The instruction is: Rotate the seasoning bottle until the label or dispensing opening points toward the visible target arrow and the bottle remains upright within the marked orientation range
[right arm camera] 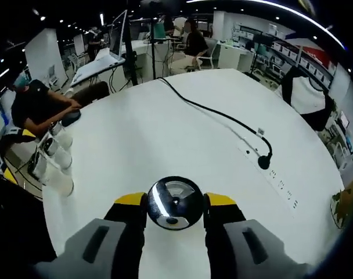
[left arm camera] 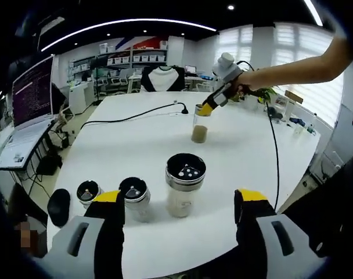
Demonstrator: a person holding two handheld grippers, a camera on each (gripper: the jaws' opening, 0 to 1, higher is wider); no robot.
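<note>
- The seasoning bottle (right arm camera: 175,203) is standing upright on the white counter (right arm camera: 165,139), its shiny cap sitting between the right gripper (right arm camera: 175,204) jaws, which are pressing against its sides.
- It is probably light and smooth glass, so slippery; holding at the cap rim suits turning.
- Nearer the left gripper (left arm camera: 179,200), whose jaws are standing apart and empty, three other jars (left arm camera: 184,185) are standing.
- A black cable (right arm camera: 223,116) is running beyond the bottle.
</note>
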